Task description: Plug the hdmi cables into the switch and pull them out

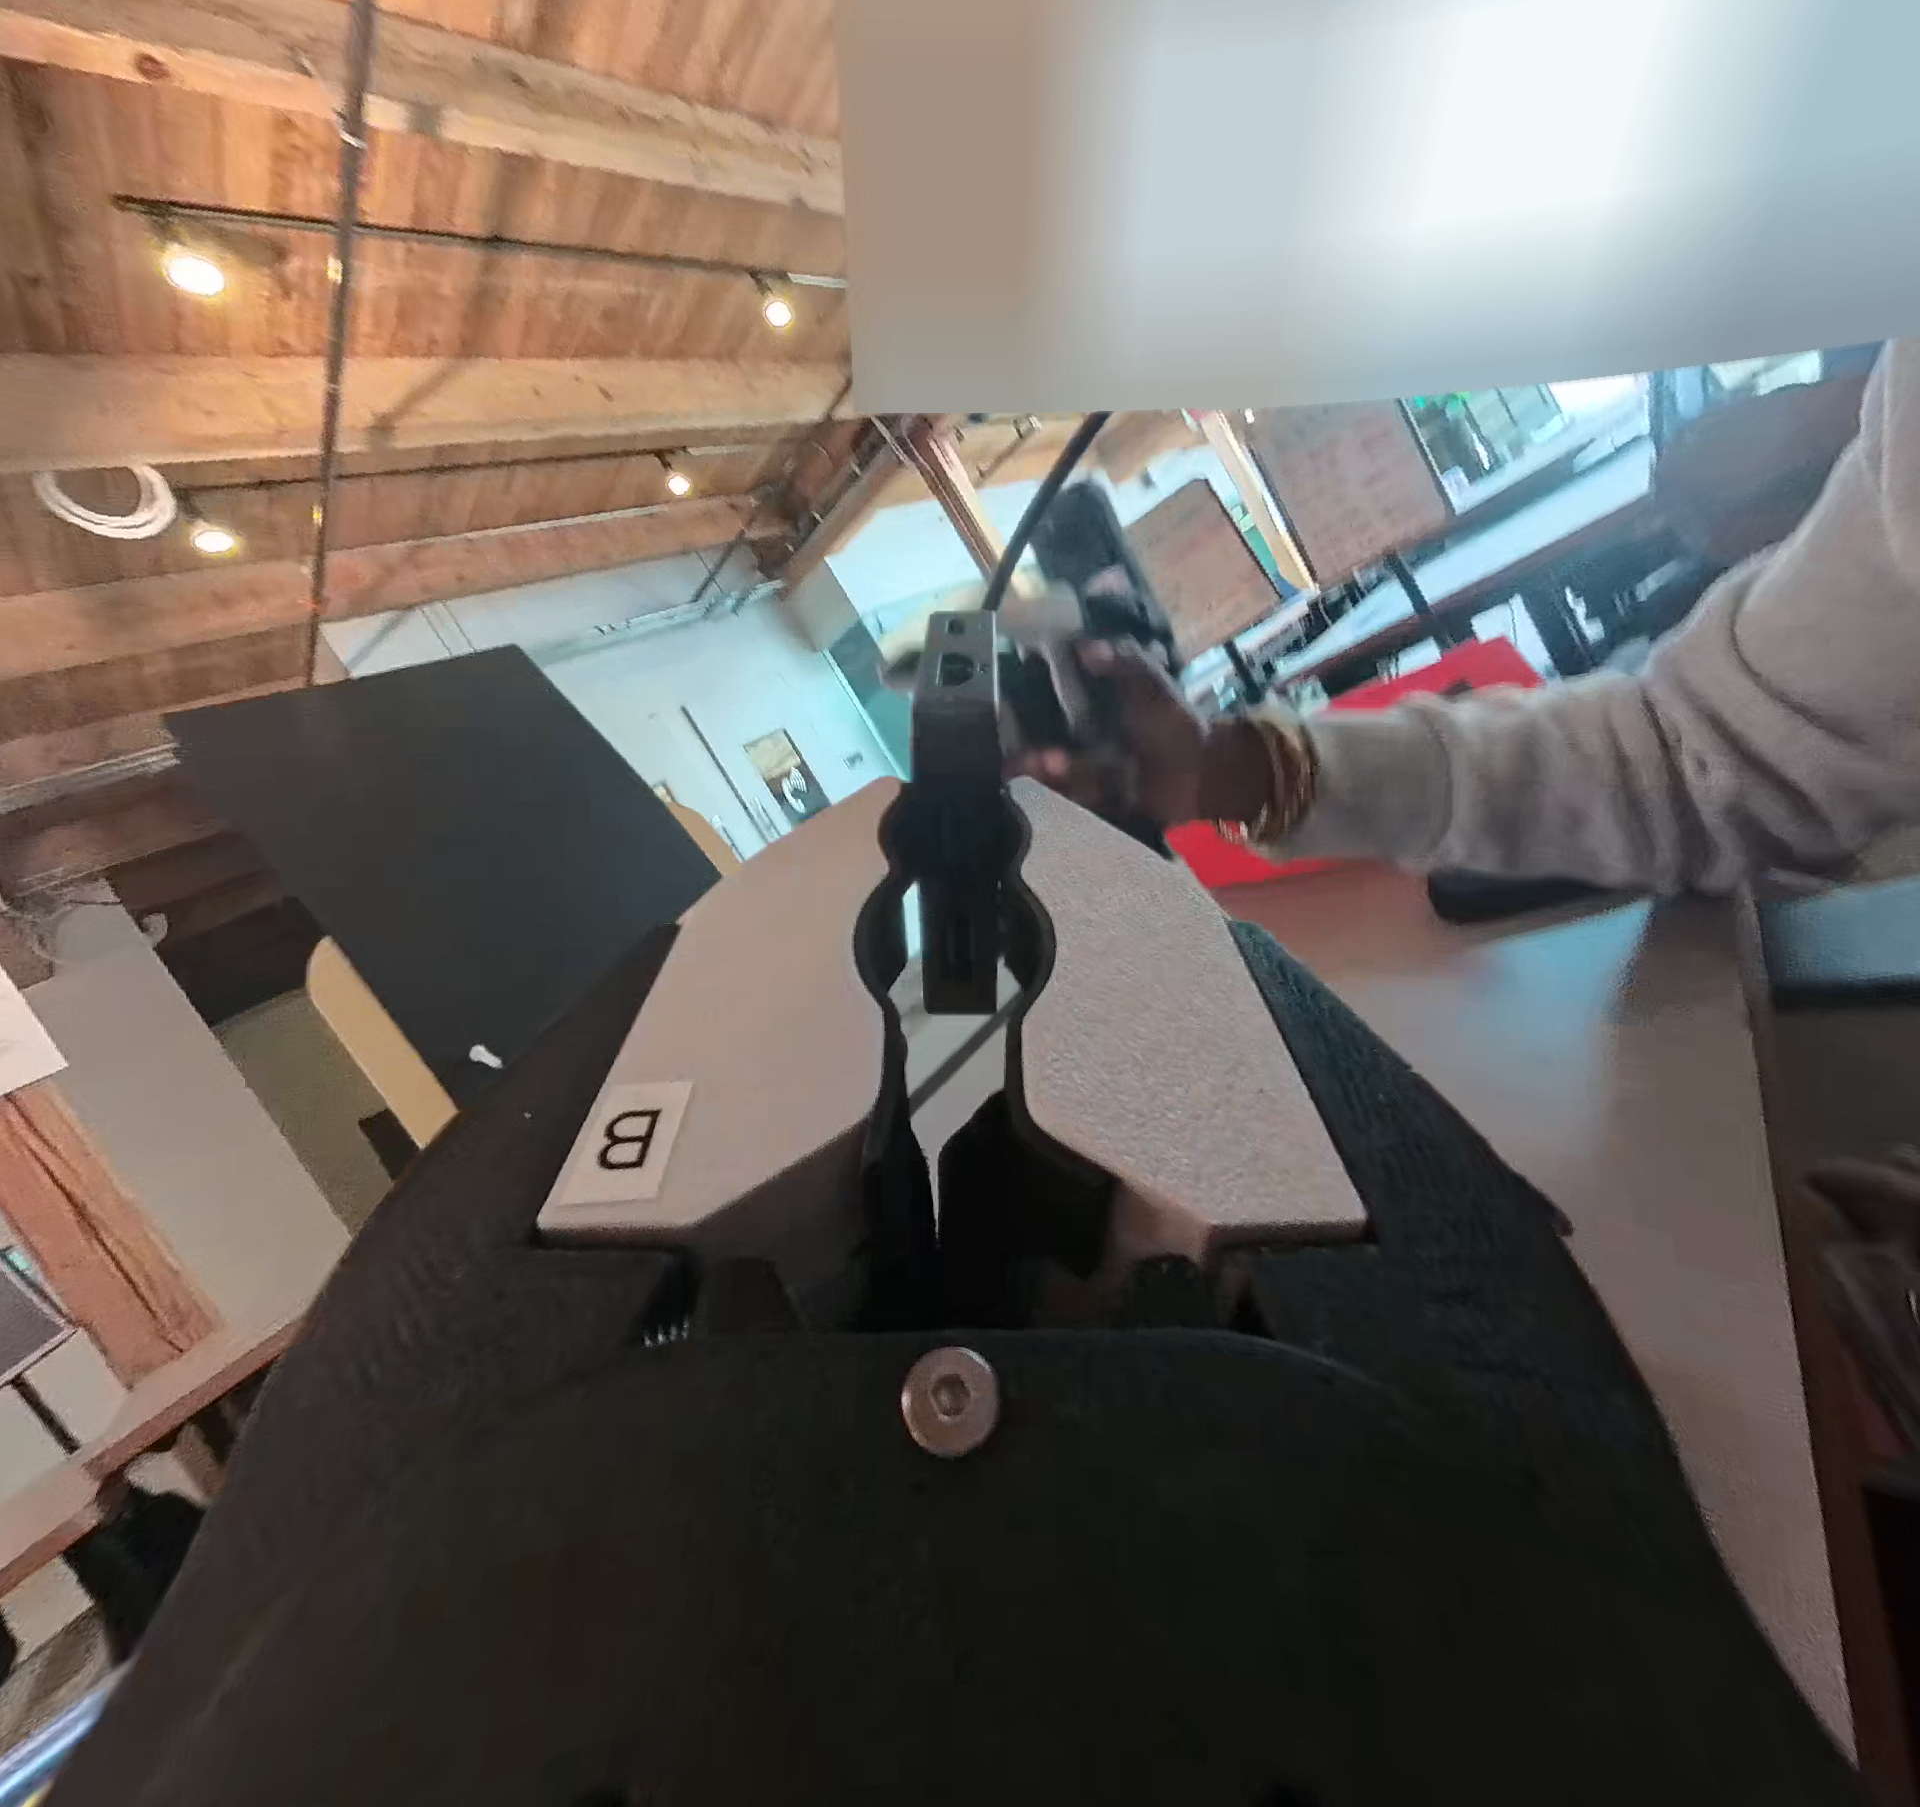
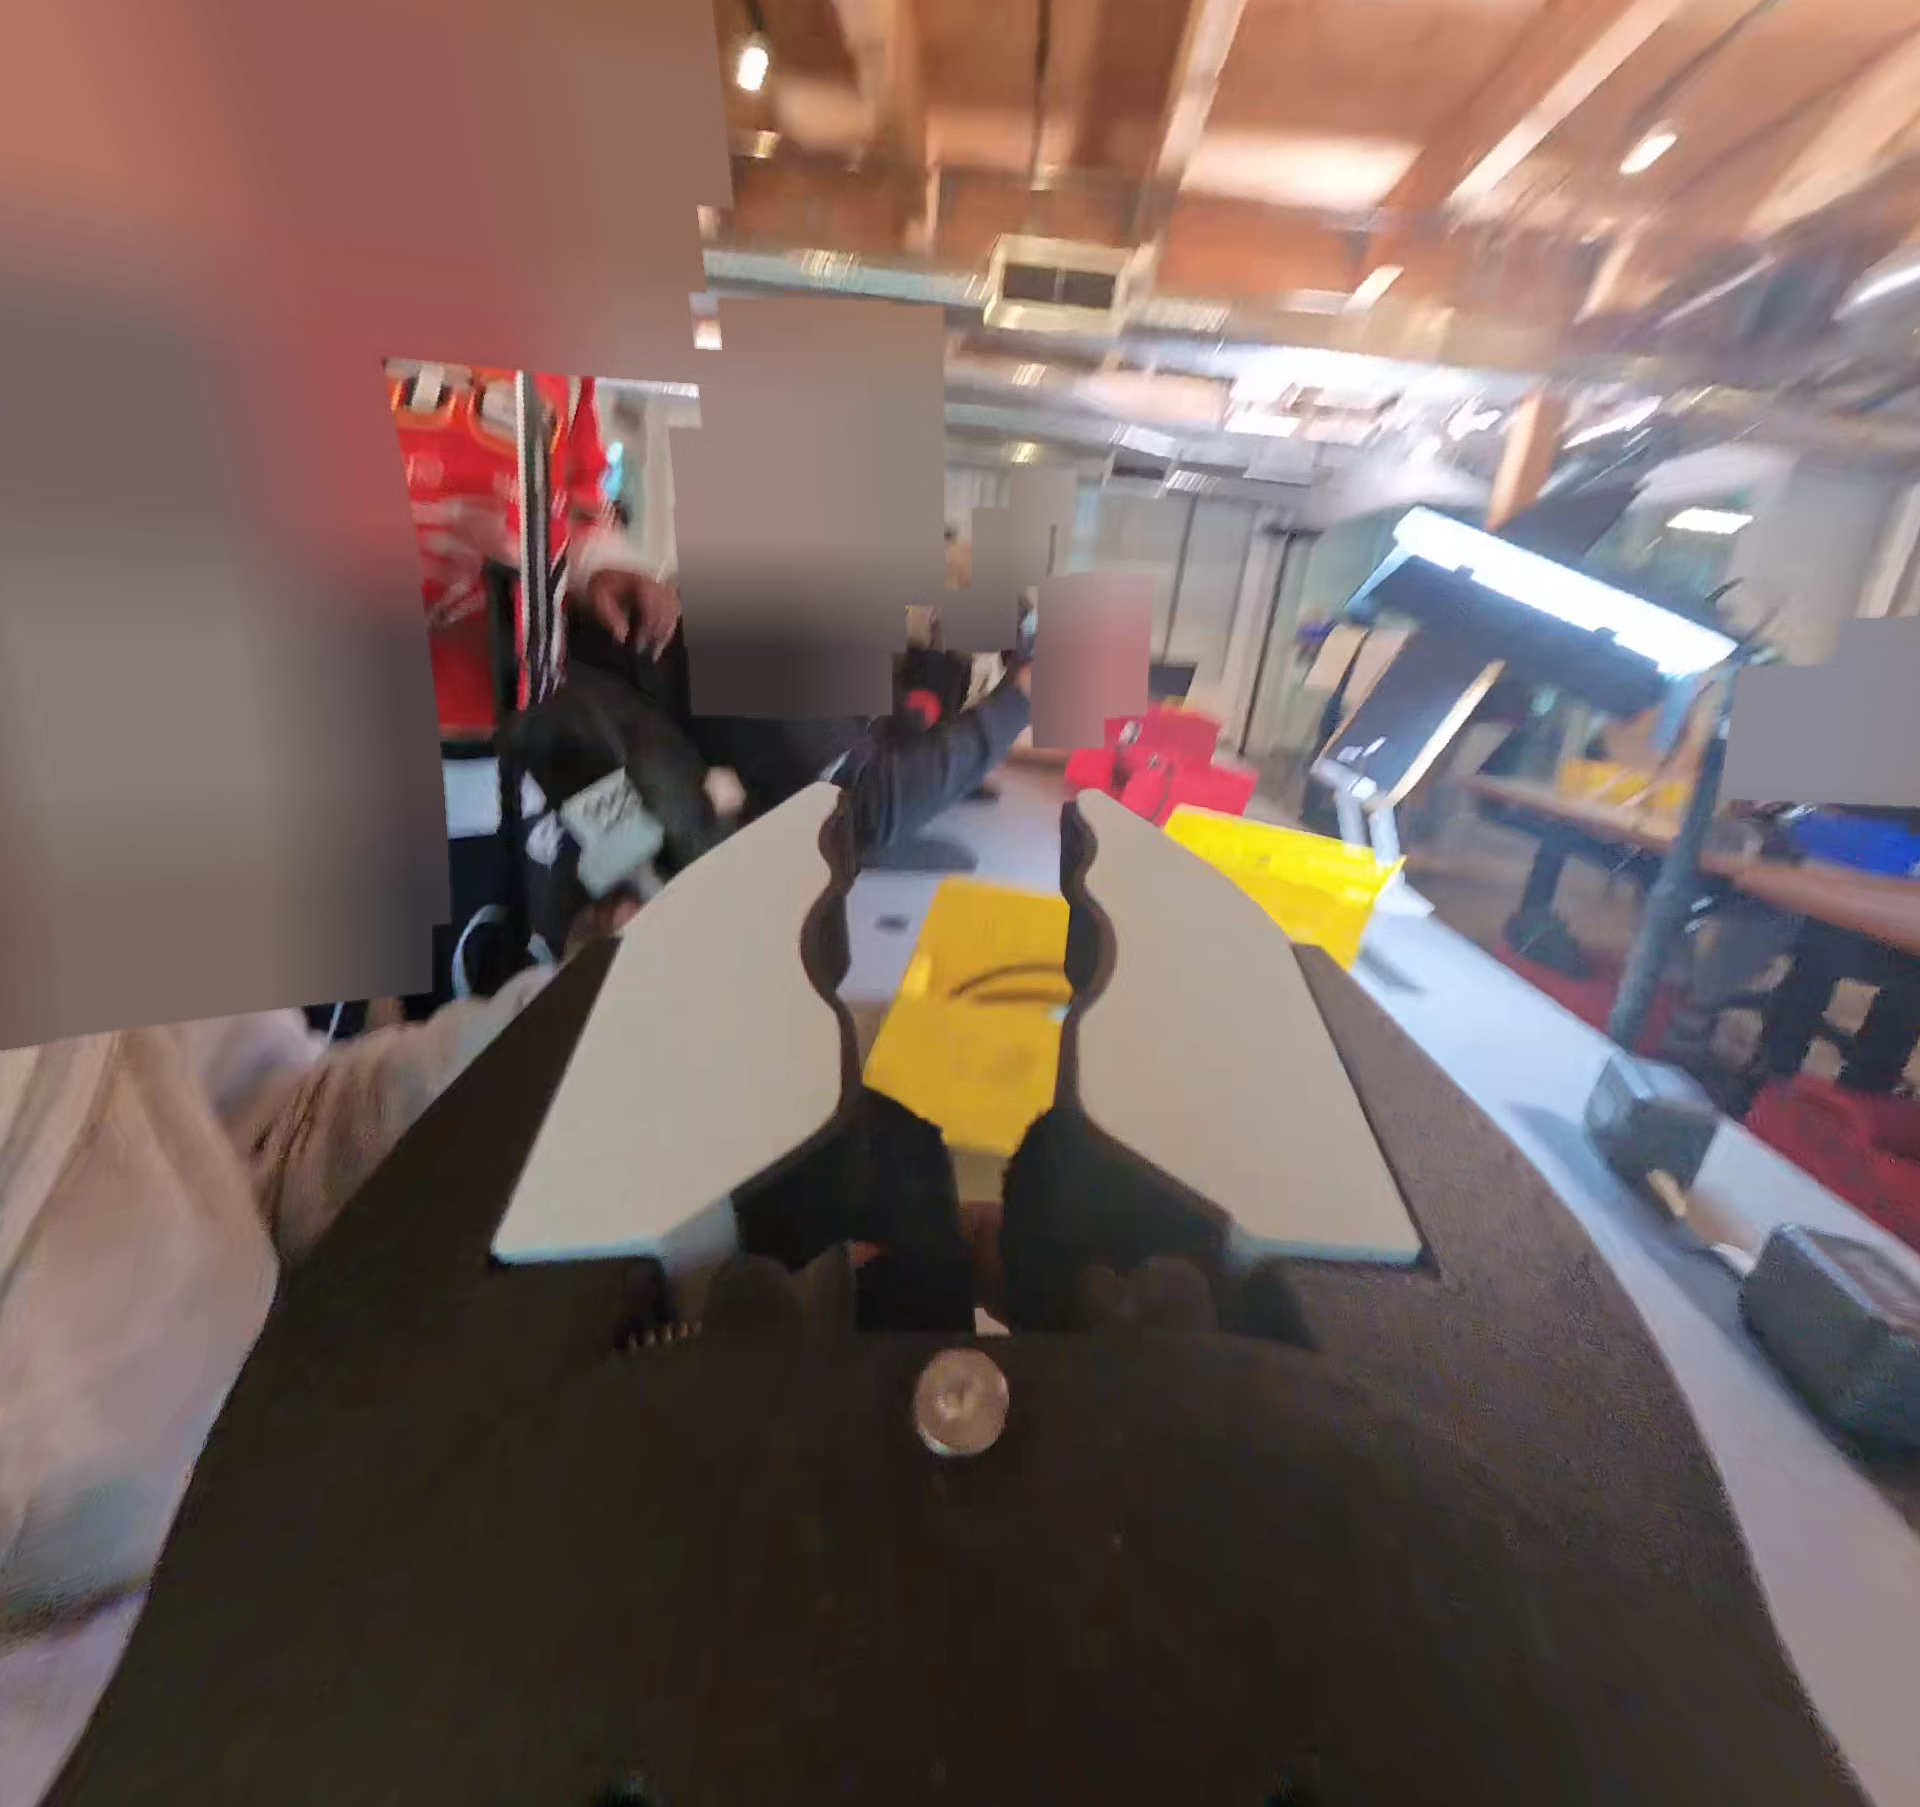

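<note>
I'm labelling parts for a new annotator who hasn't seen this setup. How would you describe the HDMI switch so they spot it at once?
In the left wrist view, start at the left gripper, whose grey fingers fill the lower middle. Clamped edge-on between their tips is the HDMI switch, a slim dark metal box sticking up. Unlike the black cable curving behind it, it is flat-sided and has small ports on its upper edge.
</note>
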A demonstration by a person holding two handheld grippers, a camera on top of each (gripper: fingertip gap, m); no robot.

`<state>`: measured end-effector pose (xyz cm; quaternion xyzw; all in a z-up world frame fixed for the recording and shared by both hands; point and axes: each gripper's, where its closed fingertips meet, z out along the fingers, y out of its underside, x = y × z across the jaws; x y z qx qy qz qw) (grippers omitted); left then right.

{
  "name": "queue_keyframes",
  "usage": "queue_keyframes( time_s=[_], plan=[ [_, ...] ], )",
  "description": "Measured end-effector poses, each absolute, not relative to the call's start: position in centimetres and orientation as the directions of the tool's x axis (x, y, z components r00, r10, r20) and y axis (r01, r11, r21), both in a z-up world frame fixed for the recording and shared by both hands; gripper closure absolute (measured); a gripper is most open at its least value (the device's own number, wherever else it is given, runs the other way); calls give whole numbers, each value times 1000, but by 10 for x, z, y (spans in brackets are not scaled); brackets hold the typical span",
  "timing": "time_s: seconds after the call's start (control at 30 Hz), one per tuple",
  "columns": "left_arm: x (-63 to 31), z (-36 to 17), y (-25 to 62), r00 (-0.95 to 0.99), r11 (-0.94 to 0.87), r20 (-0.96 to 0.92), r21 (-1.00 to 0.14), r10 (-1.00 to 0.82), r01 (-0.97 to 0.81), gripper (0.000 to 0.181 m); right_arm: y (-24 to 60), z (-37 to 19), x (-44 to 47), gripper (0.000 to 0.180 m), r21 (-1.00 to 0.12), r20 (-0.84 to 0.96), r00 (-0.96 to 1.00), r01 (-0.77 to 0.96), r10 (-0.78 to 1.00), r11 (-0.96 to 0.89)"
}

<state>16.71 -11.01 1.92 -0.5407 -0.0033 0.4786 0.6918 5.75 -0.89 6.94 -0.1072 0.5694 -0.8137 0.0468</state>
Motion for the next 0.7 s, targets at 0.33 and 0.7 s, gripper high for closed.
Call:
queue_keyframes(
  time_s=[0.33,0.7],
  plan=[
    [170,20,-87,639,158,-410,-750,652,-642,168,-77,-5,148,126,-944,315,-862,-240,-398,-228],
    [168,3,-69,757,241,-352,-801,551,-548,167,-76,-6,173,165,-895,445,-796,-379,-411,-235]
  ],
)
